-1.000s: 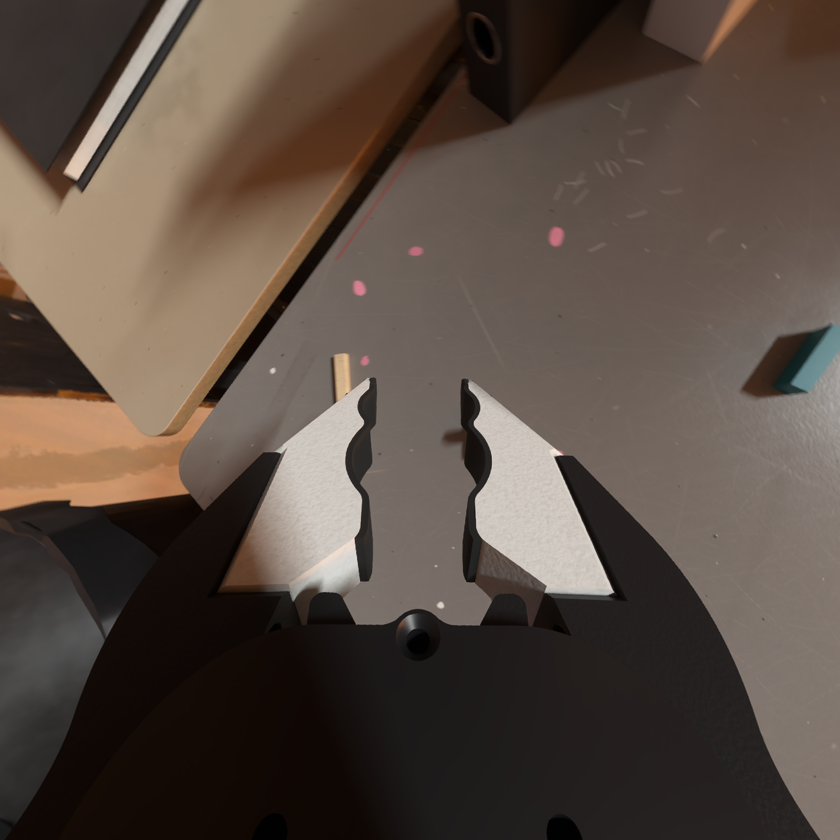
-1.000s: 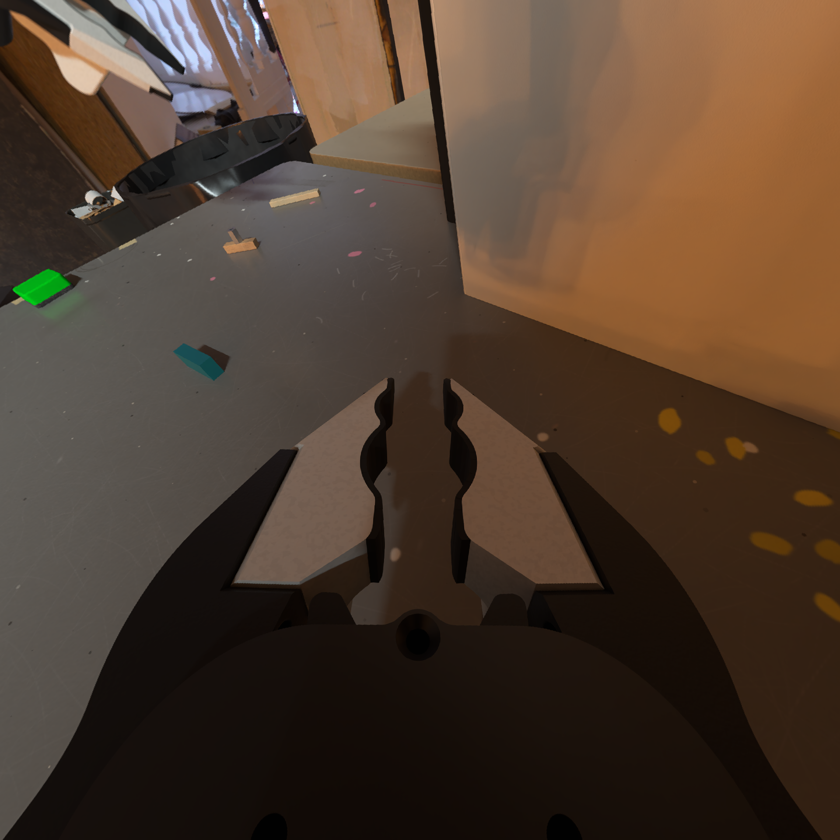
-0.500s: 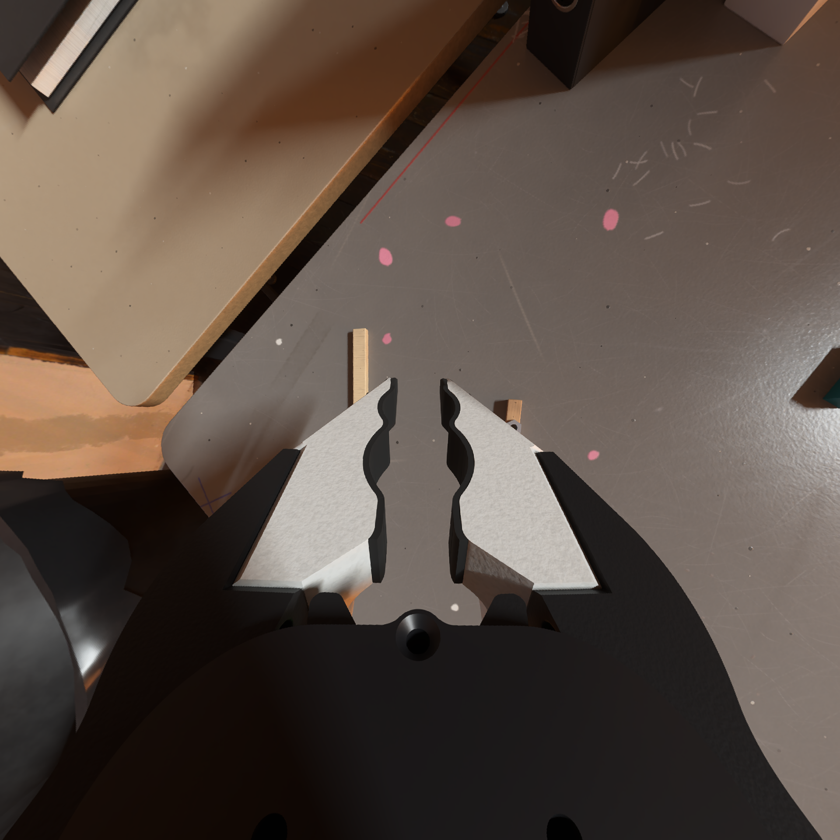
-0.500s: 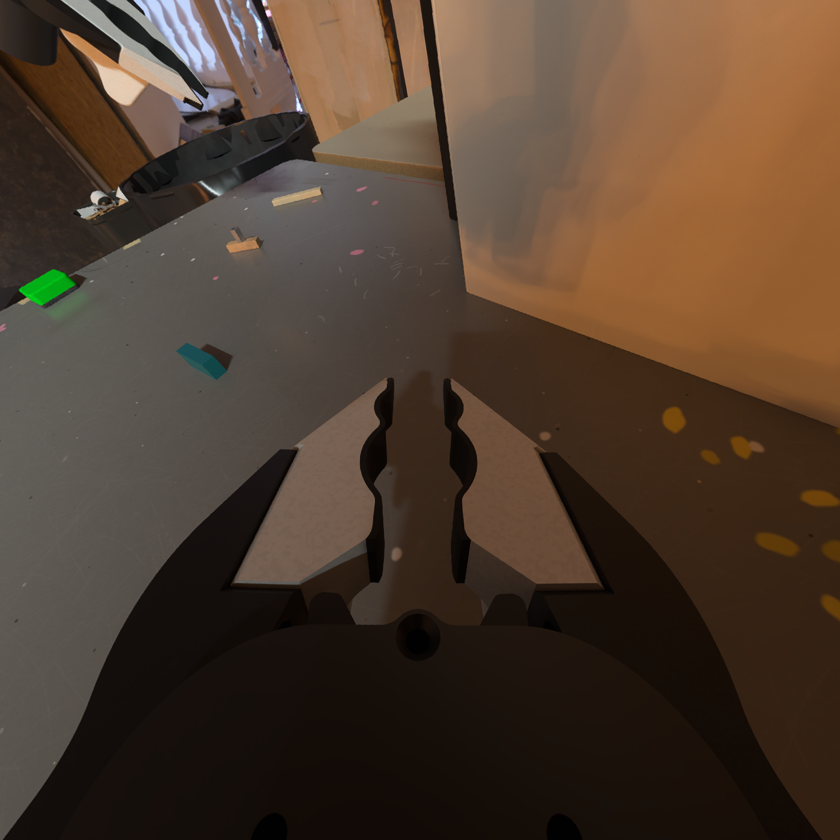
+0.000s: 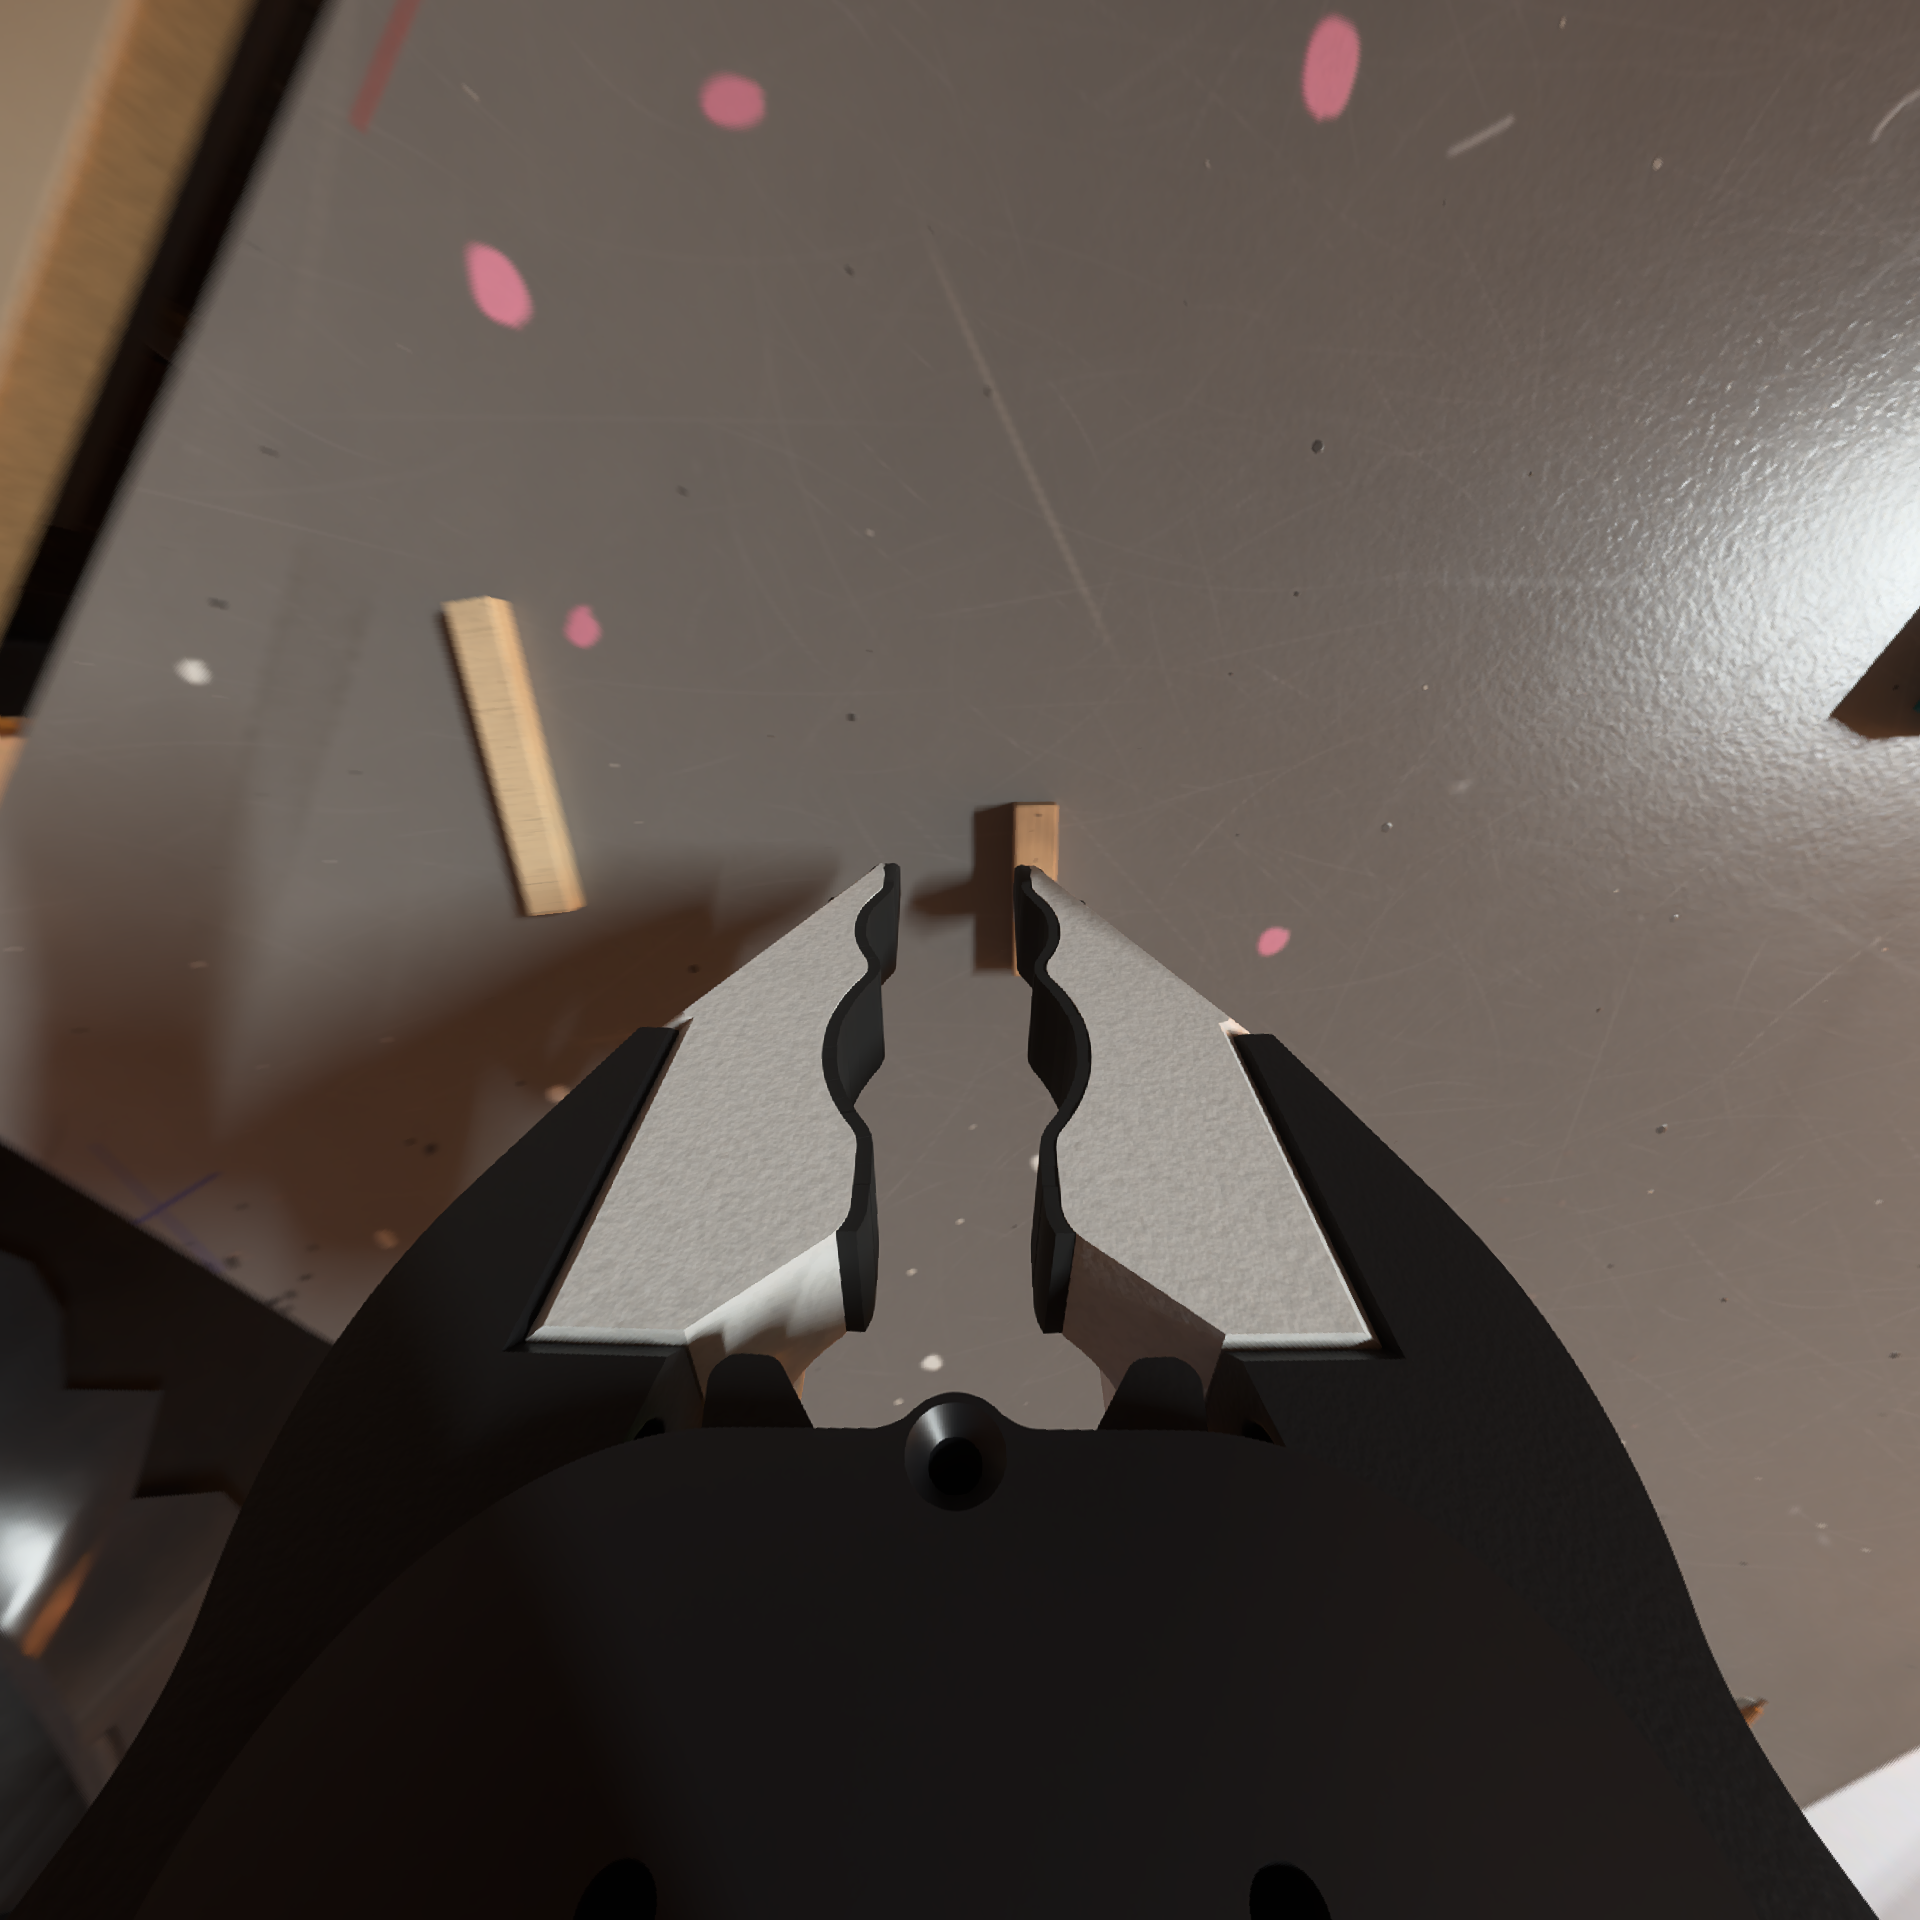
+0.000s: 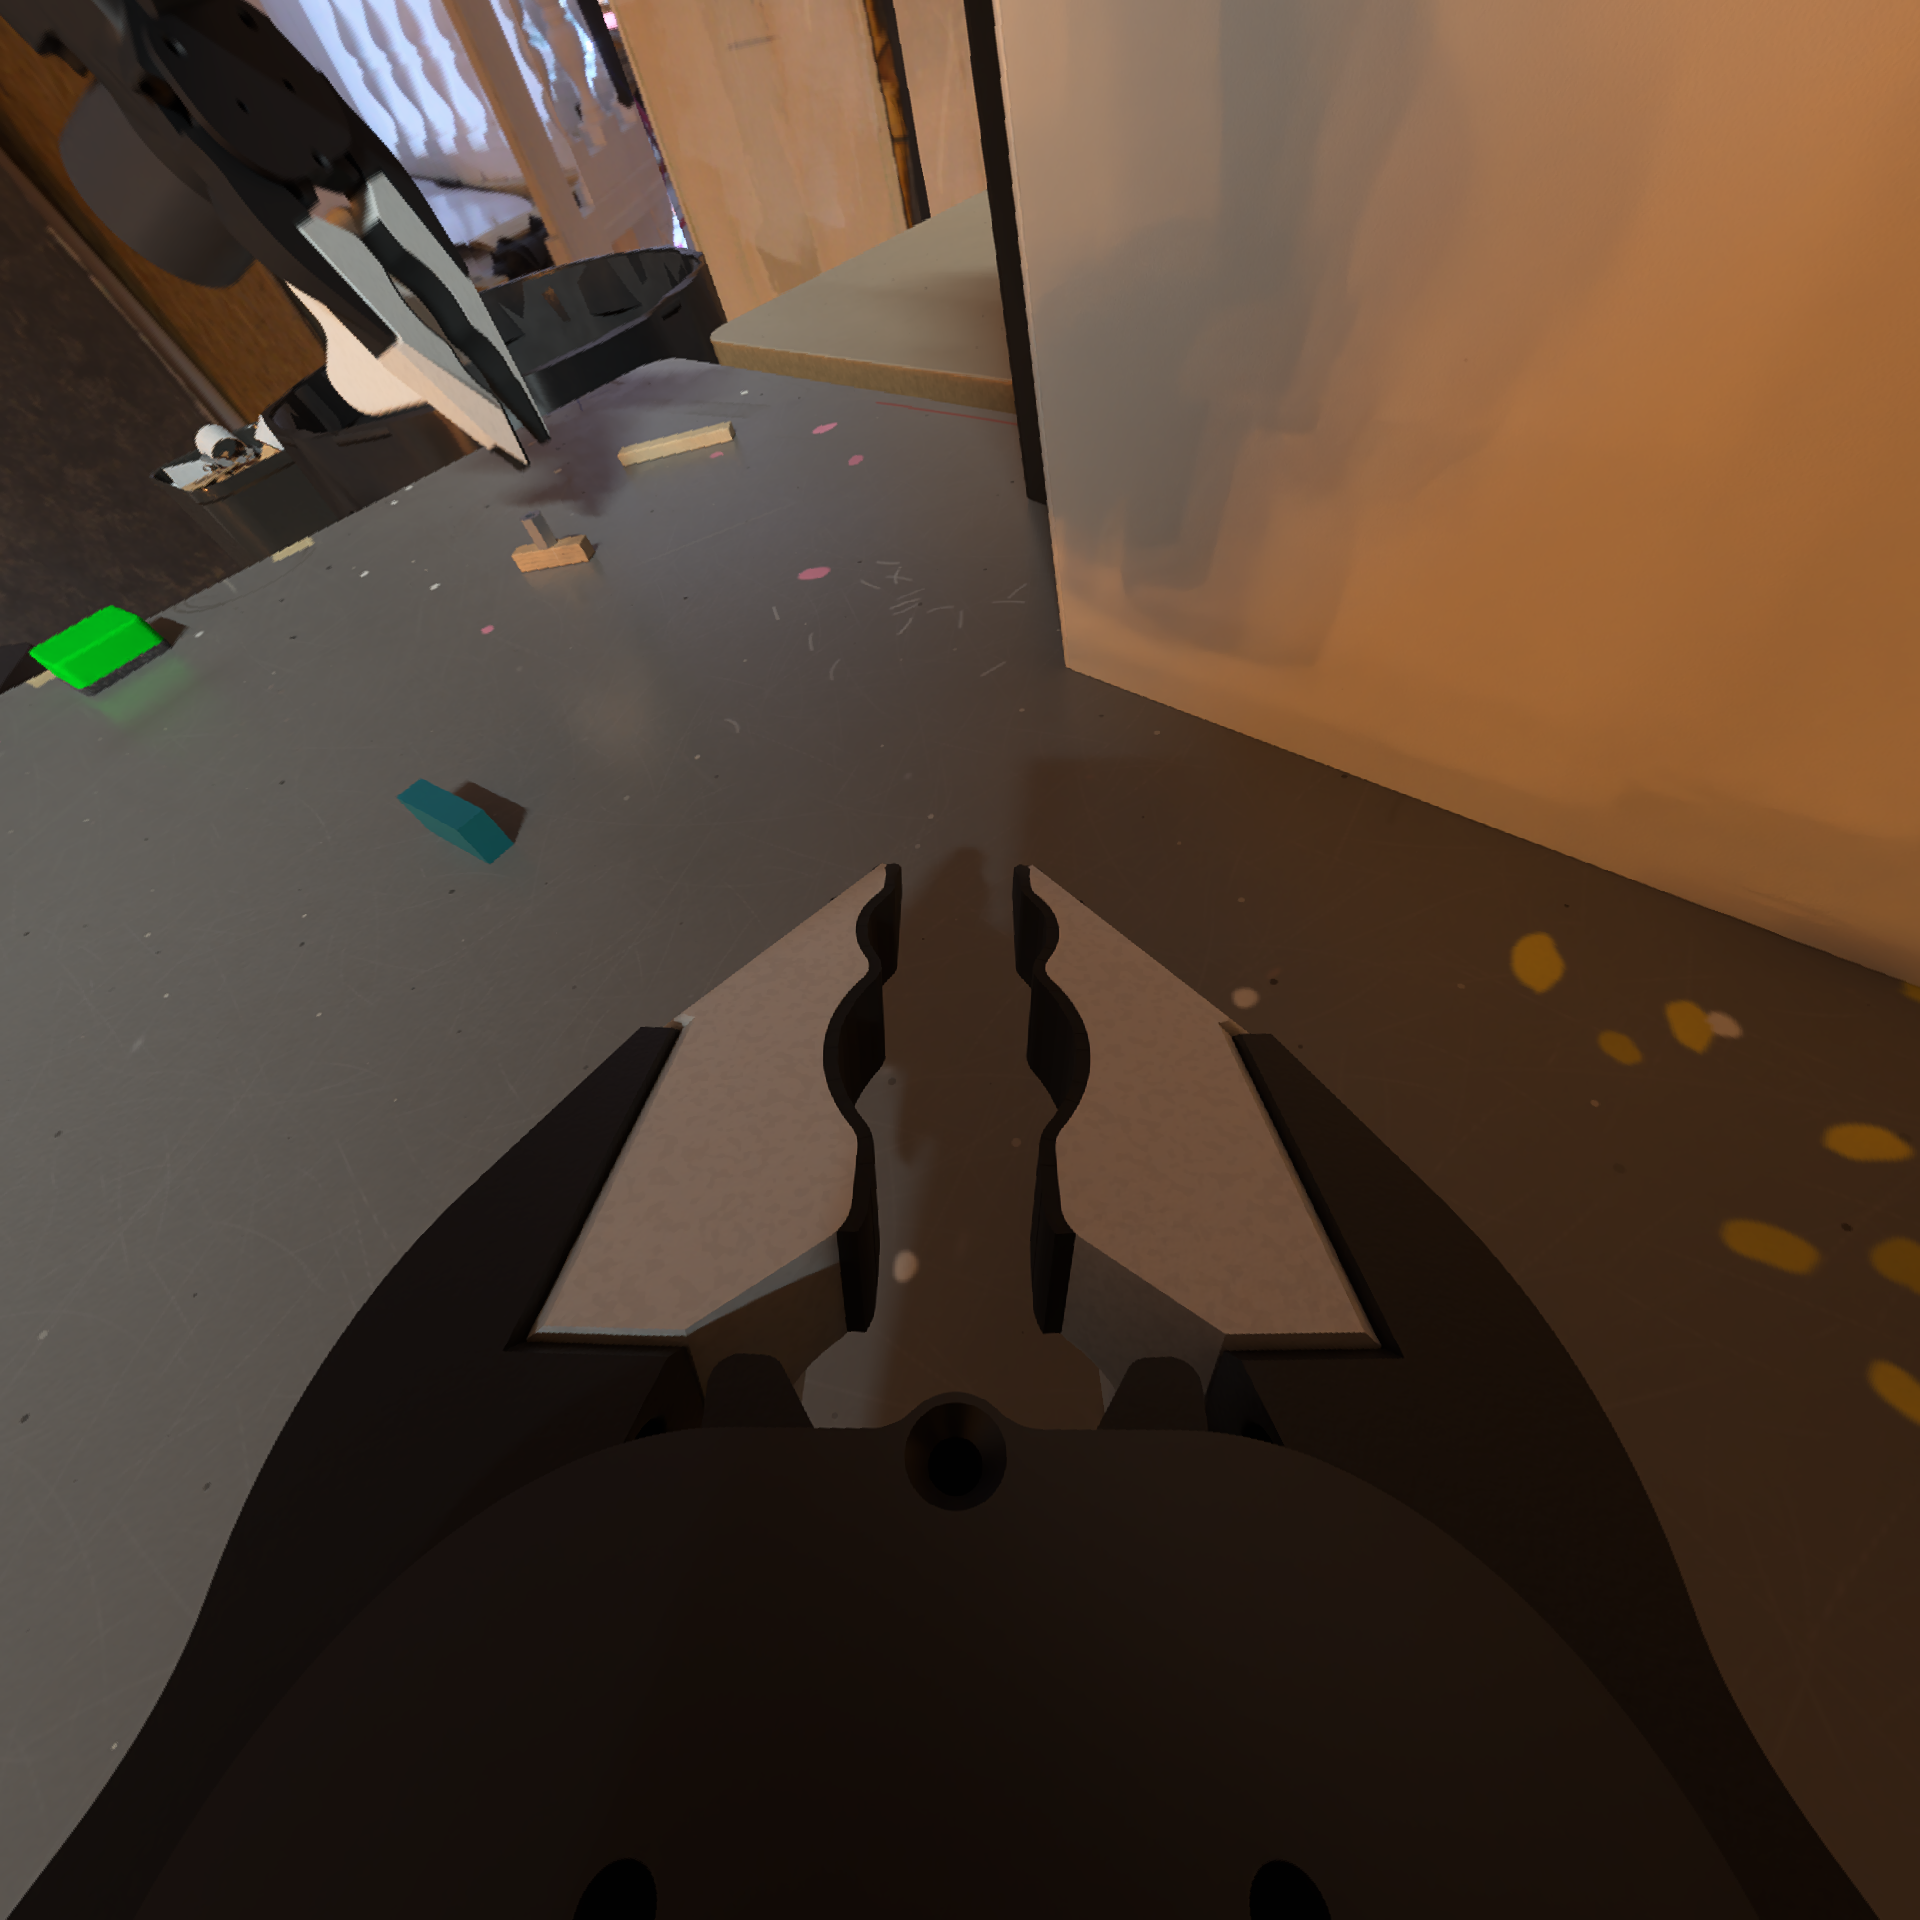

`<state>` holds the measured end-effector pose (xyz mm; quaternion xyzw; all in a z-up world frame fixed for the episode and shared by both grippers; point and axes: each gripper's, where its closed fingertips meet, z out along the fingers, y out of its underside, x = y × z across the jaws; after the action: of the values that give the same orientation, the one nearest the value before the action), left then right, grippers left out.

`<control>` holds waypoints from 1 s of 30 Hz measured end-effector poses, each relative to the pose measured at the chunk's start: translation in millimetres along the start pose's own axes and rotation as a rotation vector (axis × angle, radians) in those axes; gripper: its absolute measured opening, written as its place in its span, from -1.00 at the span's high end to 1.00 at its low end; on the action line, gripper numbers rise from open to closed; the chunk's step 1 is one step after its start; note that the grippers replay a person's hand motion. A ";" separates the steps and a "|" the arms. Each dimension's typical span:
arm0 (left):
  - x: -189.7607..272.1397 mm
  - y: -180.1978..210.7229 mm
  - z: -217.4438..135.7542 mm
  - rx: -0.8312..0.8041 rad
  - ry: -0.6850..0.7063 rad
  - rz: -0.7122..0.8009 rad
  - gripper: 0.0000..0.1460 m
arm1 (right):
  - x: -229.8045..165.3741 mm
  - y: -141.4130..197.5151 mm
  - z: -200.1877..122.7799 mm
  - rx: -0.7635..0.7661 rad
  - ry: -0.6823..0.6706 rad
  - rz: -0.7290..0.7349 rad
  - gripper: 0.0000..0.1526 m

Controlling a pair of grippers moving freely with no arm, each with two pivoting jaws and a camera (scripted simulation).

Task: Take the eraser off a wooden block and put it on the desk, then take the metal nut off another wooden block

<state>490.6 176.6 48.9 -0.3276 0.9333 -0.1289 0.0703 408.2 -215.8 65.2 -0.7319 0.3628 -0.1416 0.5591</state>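
A small wooden block [image 5: 1036, 837] lies on the grey desk [image 5: 1351, 623] just beyond my left gripper [image 5: 957, 873], partly hidden by its right finger. The jaws stand a narrow gap apart with nothing between them. In the right wrist view the same block [image 6: 561, 553] carries a small grey metal nut [image 6: 534, 528] standing on it, and the left gripper [image 6: 530, 445] hovers above and behind it. A teal eraser [image 6: 455, 821] lies on the desk to the left of my right gripper [image 6: 957, 873], which is narrowly open, empty and low over the desk.
A long wooden strip [image 5: 511, 755] lies left of the block; it also shows in the right wrist view [image 6: 675, 444]. A green block [image 6: 96, 646] sits at the desk's left edge. A tall tan panel [image 6: 1455, 416] stands on the right. A black bin [image 6: 603, 312] stands beyond the far edge.
My left gripper has narrowed its jaws and moved down and forward, so the small wooden block now sits at its fingertips. It has come into the right wrist view. The right gripper has not moved.
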 end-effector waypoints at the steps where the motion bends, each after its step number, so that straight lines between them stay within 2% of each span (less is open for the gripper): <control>1: 3.8 1.3 5.9 -0.013 0.019 -0.011 0.70 | 0.0 -0.2 -0.2 0.002 0.001 0.000 0.72; 4: 11.6 1.1 15.3 -0.019 0.067 -0.039 0.58 | 0.0 -0.3 -0.4 0.003 -0.001 0.002 0.72; 12: 10.8 1.5 28.7 -0.048 0.040 -0.039 0.28 | -0.4 0.2 0.2 -0.002 -0.001 -0.002 0.72; 22: 15.4 7.0 32.9 -0.092 0.012 -0.008 0.30 | -0.5 0.5 0.4 -0.005 0.001 -0.006 0.72; 26: 12.5 7.7 31.1 -0.098 -0.015 0.016 0.56 | -0.3 0.0 -0.1 0.000 0.001 -0.005 0.73; 30: 11.2 4.9 20.6 -0.070 0.011 0.005 0.58 | -0.4 0.5 0.3 -0.004 -0.003 -0.002 0.73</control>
<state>483.5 169.2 27.3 -0.3267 0.9385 -0.0980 0.0539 407.9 -215.3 64.7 -0.7335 0.3618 -0.1404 0.5580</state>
